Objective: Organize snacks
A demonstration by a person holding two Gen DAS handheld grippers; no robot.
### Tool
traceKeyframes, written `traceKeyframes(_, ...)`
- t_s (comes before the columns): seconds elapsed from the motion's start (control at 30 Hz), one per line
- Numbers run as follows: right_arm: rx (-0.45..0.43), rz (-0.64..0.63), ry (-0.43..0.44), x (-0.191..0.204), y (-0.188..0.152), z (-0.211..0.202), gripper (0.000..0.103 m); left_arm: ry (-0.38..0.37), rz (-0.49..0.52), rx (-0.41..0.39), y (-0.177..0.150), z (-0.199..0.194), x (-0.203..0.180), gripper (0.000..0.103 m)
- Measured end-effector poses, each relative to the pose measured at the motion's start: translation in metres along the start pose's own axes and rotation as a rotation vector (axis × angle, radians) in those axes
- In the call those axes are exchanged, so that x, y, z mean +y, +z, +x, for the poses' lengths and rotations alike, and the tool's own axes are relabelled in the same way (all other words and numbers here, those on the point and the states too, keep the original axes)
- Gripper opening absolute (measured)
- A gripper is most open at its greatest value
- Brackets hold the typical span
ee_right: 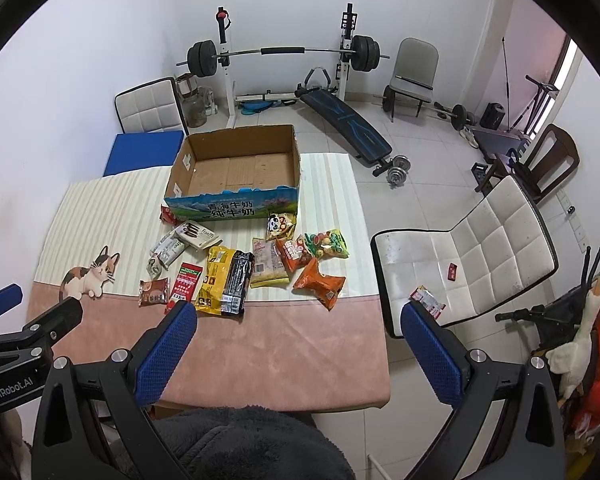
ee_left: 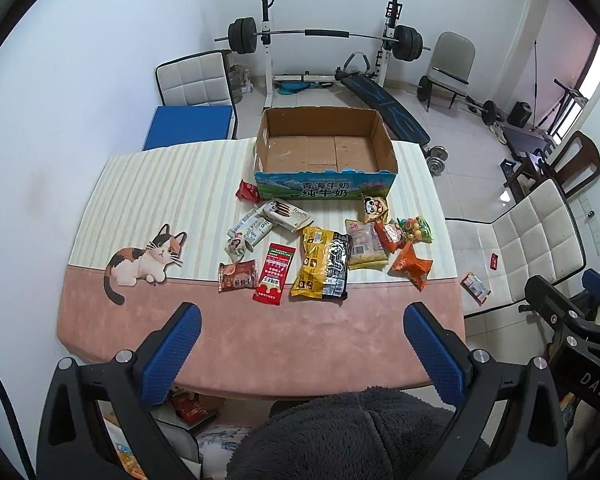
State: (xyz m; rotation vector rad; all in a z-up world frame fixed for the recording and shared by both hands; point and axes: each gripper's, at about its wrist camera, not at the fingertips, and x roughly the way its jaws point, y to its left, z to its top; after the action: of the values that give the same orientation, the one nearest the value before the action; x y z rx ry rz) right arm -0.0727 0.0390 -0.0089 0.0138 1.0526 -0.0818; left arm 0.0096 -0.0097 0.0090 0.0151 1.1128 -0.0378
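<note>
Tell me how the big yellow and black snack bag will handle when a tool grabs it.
The yellow and black bag lies flat, its film glossy and wrinkled, so it will probably flop and slip. It looks full, likely heavier than the small packets nearby. Grabbing a sealed edge seems safest.

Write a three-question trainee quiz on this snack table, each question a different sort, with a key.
1. True or false: the cardboard box already holds snacks.
2. Multiple choice: the left gripper and right gripper are A) both open, B) both shut, C) one holding a packet.
3. Fill in: the red sachet lies directly left of the ___ and black bag.

Key: 1 false; 2 A; 3 yellow.
</note>
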Motion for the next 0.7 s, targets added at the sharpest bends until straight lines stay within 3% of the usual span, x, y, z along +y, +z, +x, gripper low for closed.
traceKeyframes(0.7, -0.015, 0.004, 0.006, -0.001, 0.004, -0.014, 0.103, -0.002, 0.004, -0.009, -0.002, -0.006, -0.004, 0.103)
